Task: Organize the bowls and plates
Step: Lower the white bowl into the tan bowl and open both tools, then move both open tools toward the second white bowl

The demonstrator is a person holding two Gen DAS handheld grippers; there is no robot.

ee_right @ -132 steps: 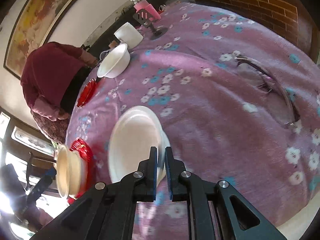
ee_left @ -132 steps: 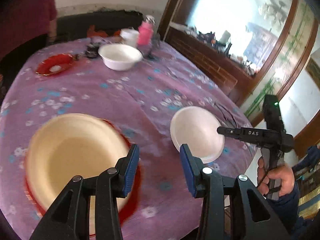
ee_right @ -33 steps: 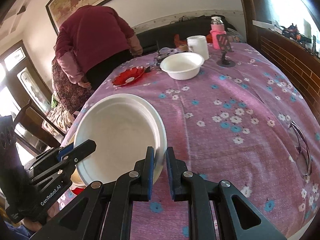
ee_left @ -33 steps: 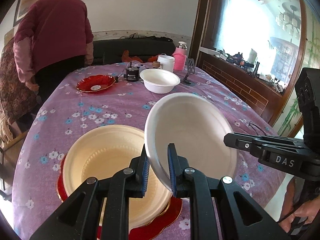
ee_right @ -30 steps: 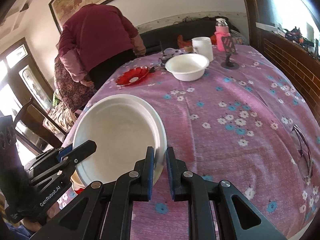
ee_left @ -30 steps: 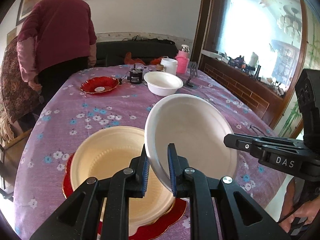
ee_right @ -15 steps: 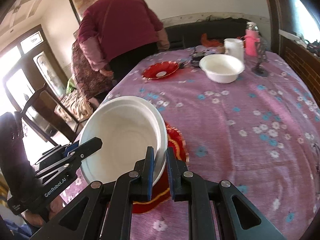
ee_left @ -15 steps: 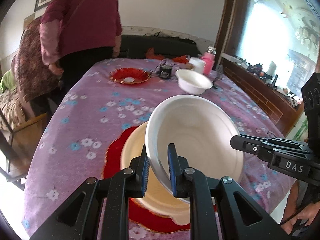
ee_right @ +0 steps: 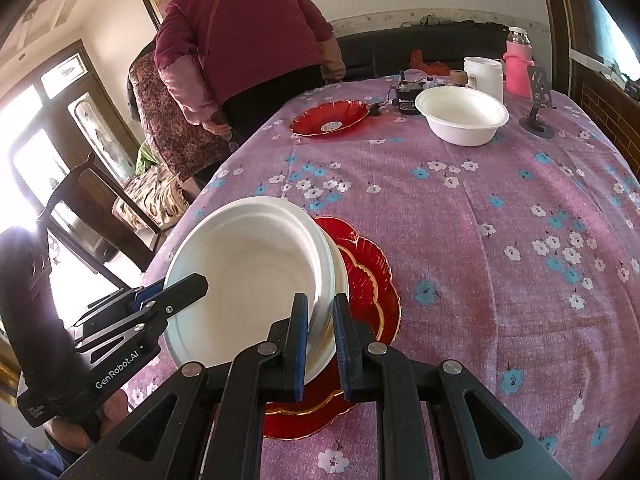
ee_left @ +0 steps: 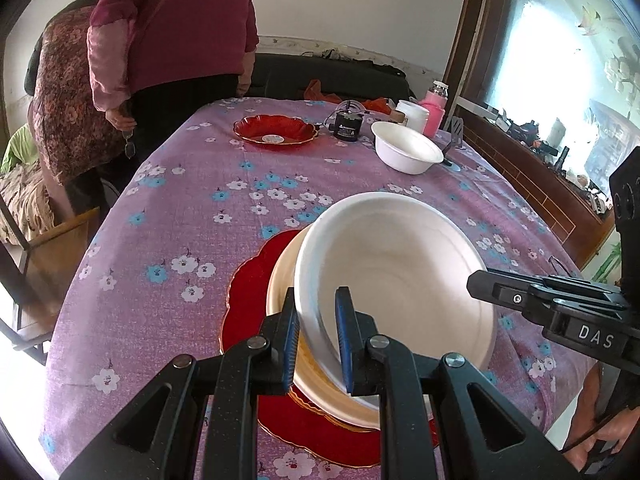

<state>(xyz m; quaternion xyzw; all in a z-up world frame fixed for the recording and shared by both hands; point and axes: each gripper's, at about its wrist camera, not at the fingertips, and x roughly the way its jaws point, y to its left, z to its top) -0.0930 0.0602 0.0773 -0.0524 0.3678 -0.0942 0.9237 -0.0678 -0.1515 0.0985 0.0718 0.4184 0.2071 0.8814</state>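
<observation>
- Left tongs (ee_left: 316, 334) closed on the near rim of the white bowl (ee_left: 400, 264), one pad inside the wall and one outside
- Right tongs (ee_right: 320, 338) closed on the opposite rim of the same white bowl, also one pad on each side
- White bowl held tilted just above the cream bowl (ee_left: 282, 276), partly inside it; contact between the two not possible to tell
- Cream bowl resting on the red plate (ee_left: 248, 292), near the front edge of the desk (ee_left: 168, 216)
- A second white bowl (ee_right: 462, 120) and a second red plate (ee_right: 330, 118) standing far back on the desk, well apart from the stack
- Looks light, thin and a little flexible, probably disposable pulp or foam; likely to bend or dent under a strong squeeze
- Best taken at the rim, as here, on two opposite sides to keep it level
- Smooth wall possibly slippery, so a gentle and even release seems wise
</observation>
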